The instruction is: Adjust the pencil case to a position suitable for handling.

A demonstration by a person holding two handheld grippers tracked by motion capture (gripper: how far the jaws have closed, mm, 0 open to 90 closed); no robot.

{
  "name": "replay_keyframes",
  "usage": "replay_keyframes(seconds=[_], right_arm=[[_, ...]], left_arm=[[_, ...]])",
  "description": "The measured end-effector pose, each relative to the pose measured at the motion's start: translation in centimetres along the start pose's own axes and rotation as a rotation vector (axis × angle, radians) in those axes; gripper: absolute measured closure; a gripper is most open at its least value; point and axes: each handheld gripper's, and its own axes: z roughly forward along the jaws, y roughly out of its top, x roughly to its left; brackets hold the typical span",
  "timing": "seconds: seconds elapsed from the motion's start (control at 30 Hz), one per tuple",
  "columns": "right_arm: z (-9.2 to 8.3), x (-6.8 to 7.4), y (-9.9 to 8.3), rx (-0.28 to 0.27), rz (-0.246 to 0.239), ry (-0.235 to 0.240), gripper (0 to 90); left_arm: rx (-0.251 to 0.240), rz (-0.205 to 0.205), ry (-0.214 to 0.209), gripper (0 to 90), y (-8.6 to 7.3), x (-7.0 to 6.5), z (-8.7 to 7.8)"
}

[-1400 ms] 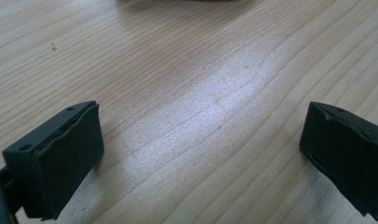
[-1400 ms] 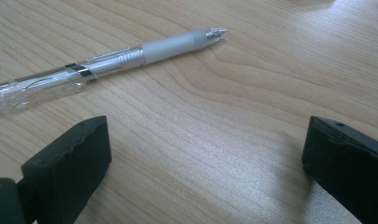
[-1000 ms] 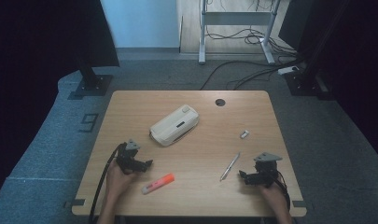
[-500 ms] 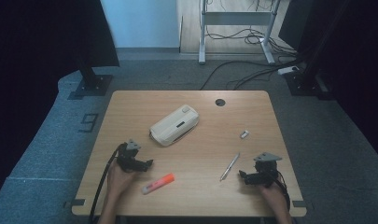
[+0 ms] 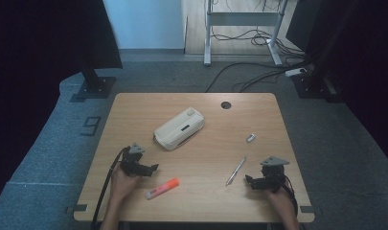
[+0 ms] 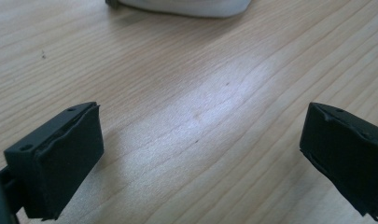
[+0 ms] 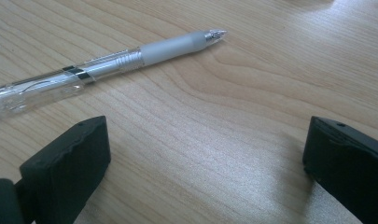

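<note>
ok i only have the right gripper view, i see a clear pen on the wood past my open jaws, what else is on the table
Observer: The high view shows a white pencil case lying near the middle of the table.
Operator: anything near the left gripper
Observer: An orange highlighter lies on the wood just right of the left gripper, not touching it.
Operator: is the left one holding anything
Observer: No. In the left gripper view its jaws stand wide apart over bare wood, with the case's edge beyond them.
Operator: and beyond my pen
Observer: A small pale object lies past the pen, farther up the table; too small to identify.
</note>
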Motion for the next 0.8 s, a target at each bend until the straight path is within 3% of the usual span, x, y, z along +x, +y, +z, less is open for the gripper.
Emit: replay_keyframes(seconds=[0.1,0.17,0.2,0.3,0.53,0.67,0.8], right_arm=[[0.0,0.0,0.0,0.000,0.000,0.000,0.5],[0.0,0.0,0.0,0.001,-0.001,0.001,0.5],[0.0,0.0,0.0,0.000,0.000,0.000,0.6],[0.0,0.0,0.0,0.000,0.000,0.000,0.5],[0.0,0.0,0.0,0.000,0.000,0.000,0.5],[0.0,0.0,0.0,0.000,0.000,0.000,0.5],[0.0,0.0,0.0,0.000,0.000,0.000,0.5]], left_arm=[[-0.006,0.009,-0.001,1.3,0.1,-0.1,-0.2],[0.015,0.026,0.010,0.0,0.5,-0.3,-0.2],[0.021,0.052,0.025,0.0,1.0,-0.6,-0.4],[-0.006,0.049,-0.003,0.0,1.5,-1.0,-0.5],[0.016,0.082,-0.026,0.0,3.0,-1.6,-0.3],[0.007,0.071,-0.058,0.0,3.9,-1.6,-0.5],[0.047,0.060,-0.071,0.0,5.4,-1.6,-0.4]])
